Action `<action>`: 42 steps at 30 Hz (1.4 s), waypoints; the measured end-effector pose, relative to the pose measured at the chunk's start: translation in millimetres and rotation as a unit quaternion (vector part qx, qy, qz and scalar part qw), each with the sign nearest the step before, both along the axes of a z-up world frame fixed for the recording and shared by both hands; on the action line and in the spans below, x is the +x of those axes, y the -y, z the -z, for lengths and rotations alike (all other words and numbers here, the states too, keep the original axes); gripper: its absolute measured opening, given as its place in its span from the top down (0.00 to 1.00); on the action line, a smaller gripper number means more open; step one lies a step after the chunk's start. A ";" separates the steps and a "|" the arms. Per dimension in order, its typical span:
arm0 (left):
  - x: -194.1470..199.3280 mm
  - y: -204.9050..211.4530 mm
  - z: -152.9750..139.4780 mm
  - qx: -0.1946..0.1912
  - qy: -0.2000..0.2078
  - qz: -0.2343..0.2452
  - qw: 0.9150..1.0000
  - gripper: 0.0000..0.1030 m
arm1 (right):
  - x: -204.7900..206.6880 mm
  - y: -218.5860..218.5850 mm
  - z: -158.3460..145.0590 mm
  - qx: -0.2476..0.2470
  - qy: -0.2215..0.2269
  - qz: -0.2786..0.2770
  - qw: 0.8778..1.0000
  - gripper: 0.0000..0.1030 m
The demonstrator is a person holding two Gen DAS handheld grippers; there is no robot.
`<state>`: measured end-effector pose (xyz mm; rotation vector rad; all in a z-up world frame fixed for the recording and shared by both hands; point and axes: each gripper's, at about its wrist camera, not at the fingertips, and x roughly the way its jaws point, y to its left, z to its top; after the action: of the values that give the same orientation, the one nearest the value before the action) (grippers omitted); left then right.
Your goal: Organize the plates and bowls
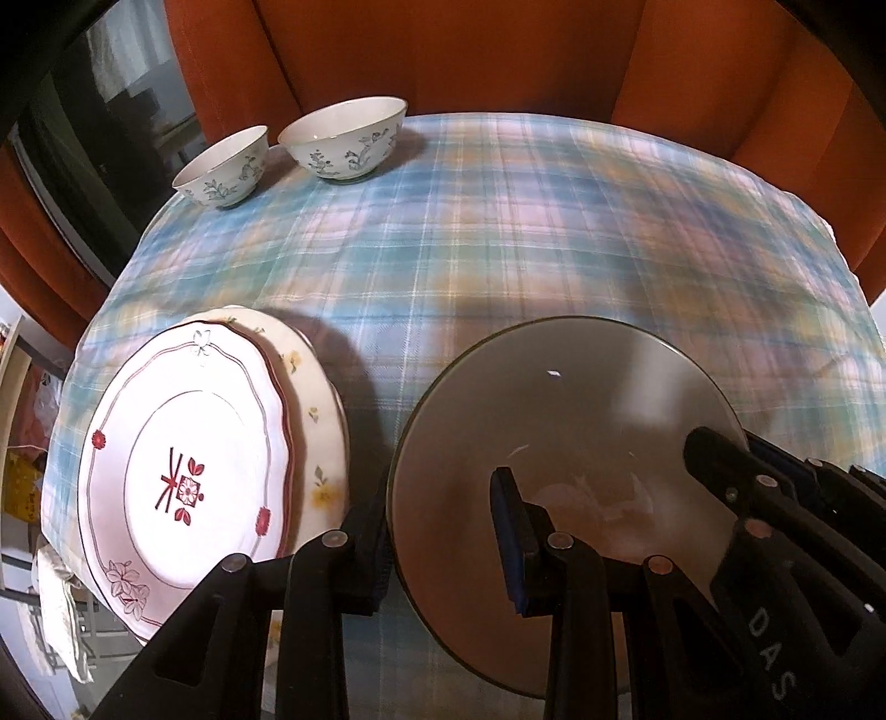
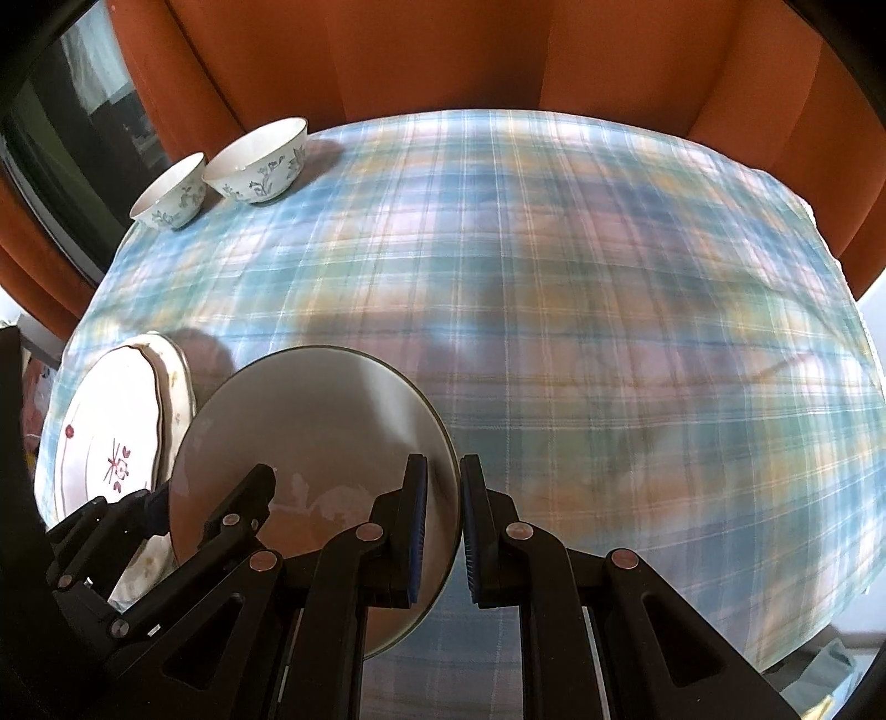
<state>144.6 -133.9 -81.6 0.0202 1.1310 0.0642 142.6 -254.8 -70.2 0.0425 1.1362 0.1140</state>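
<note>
A grey plate (image 1: 576,421) is held above the plaid tablecloth (image 1: 526,221). My right gripper (image 2: 443,531) is shut on the grey plate's (image 2: 315,421) right rim. My left gripper (image 1: 443,543) straddles the plate's left rim with its jaws wide apart, one finger (image 1: 512,543) over the plate and one (image 1: 365,548) outside it. A stack of white patterned plates (image 1: 183,476) lies at the near left, also in the right wrist view (image 2: 111,432). Two white floral bowls, a small one (image 1: 221,166) and a large one (image 1: 343,138), stand at the far left.
An orange chair back (image 1: 443,50) rises behind the table. The cloth's far and right parts (image 2: 609,277) are bare. Shelves with clutter (image 1: 27,443) lie beyond the table's left edge.
</note>
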 end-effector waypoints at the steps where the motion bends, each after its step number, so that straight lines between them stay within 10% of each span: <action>1: -0.8 0.1 -0.3 -0.003 -0.001 0.002 1.000 0.65 | -0.6 -0.1 0.9 0.001 -0.003 -0.001 1.000 0.83; 5: -5.8 -0.9 -1.5 -0.011 0.000 0.004 1.000 0.53 | -2.3 -0.4 1.8 0.004 -0.005 0.000 1.000 0.77; 7: -10.2 -0.8 -2.6 -0.012 0.004 0.008 1.000 0.31 | -4.4 -0.5 2.7 0.012 -0.008 -0.002 1.000 0.60; 9: -14.5 -0.5 -4.7 -0.010 0.011 0.013 1.000 0.29 | -8.0 1.3 3.0 0.009 -0.005 0.007 1.000 0.28; 11: -17.6 -0.3 -6.9 -0.013 0.016 0.020 1.000 0.25 | -11.5 2.6 2.5 0.014 -0.001 0.011 1.000 0.21; 42: -29.3 -177.5 -100.1 -0.031 0.110 0.071 0.991 0.11 | -36.5 -153.1 -98.9 -0.006 0.118 0.060 0.991 0.14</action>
<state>115.3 43.6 18.5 0.0378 0.9069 -0.0947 106.1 -101.7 28.7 0.0851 0.8959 0.0051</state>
